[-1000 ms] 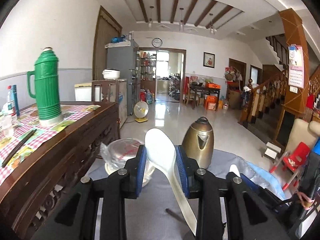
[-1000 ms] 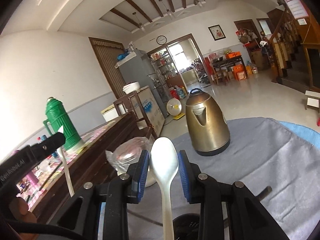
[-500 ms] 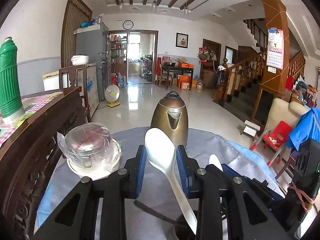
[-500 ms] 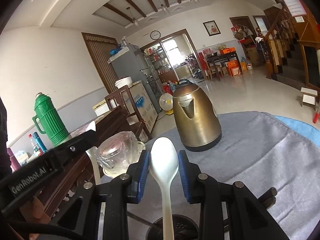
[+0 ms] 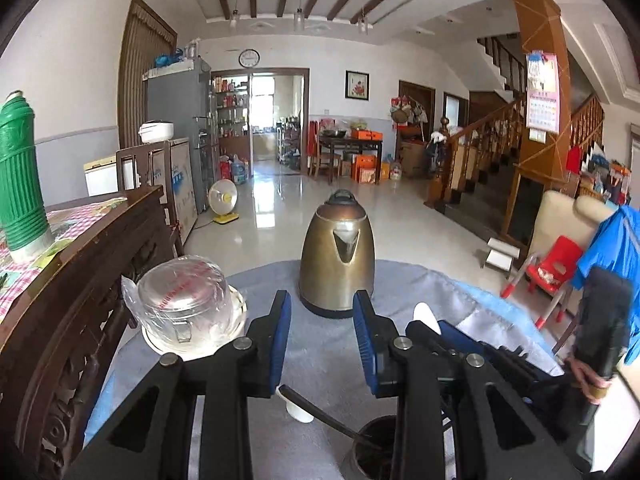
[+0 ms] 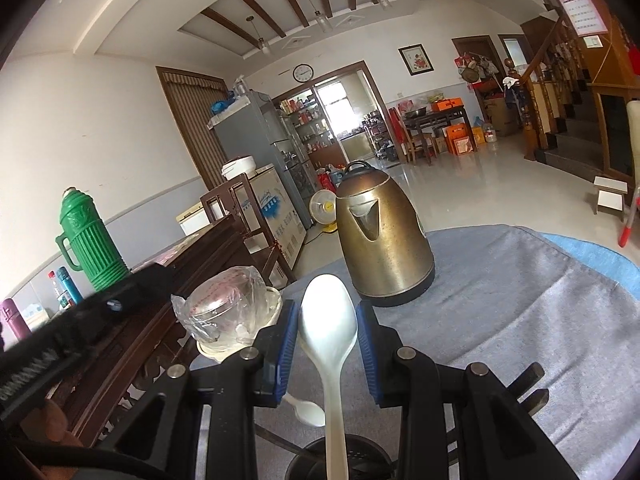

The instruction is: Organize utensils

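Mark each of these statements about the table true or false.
1. The left gripper has nothing between its fingers. True.
2. The kettle lies on its side. False: it stands upright on the grey cloth.
3. A white spoon stands between the right gripper's fingers. True.
4. The green thermos stands on the grey cloth beside the kettle. False: it stands on the wooden sideboard.

No text fully legible. Black left gripper body (image 6: 48, 356): white lettering, blurred, unreadable. White chest freezer front (image 6: 276, 208): blue characters, illegible. Pink wall calendar (image 5: 542, 92): grid too small to read.
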Motion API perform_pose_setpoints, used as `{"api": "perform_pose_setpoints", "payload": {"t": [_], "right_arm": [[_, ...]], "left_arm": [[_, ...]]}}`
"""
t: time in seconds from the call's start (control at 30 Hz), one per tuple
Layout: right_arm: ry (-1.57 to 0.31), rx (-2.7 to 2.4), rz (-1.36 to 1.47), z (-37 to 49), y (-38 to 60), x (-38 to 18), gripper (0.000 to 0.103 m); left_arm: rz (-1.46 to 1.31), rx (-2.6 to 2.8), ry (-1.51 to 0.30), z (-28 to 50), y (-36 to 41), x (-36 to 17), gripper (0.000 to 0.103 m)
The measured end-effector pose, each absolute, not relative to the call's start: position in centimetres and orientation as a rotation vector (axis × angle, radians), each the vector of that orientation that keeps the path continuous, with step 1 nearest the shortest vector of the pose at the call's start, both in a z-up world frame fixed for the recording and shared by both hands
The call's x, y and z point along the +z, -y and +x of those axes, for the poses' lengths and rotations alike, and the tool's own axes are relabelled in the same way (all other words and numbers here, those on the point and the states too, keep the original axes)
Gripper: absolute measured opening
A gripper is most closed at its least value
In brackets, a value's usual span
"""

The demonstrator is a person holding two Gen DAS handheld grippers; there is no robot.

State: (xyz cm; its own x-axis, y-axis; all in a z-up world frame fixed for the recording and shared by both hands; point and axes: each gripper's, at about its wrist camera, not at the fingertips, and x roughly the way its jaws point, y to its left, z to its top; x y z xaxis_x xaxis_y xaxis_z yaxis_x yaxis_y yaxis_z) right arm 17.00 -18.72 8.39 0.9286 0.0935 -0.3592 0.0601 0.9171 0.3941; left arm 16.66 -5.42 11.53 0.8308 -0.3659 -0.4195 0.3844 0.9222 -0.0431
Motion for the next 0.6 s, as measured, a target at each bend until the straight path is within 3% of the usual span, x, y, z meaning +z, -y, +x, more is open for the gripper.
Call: {"api": "perform_pose_setpoints", "payload": {"t": [0.1, 0.13, 0.27, 0.6], "right_arm": [[-0.365, 0.014, 0.397, 16.8, 18.5, 8.9, 0.032], [-0.355, 0.014, 0.399, 16.7, 18.4, 9.2, 0.032], [-0.314, 0.004, 0.389, 16.5, 18.0, 9.9, 0.033], [-0.347, 0.011, 0.271, 15.6, 15.7, 8.7, 0.034]], "left_arm": [[-0.001, -0.391, -0.408, 15.5, 3.8, 12.5, 0.035], [-0.024, -0.380, -0.402, 14.8, 2.8, 12.7, 0.043], [-0.083, -0.327, -0.378, 12.1, -0.6, 12.7, 0.055], [-0.087, -0.164, -0.481, 6.2, -7.1, 6.2, 0.059]]}}
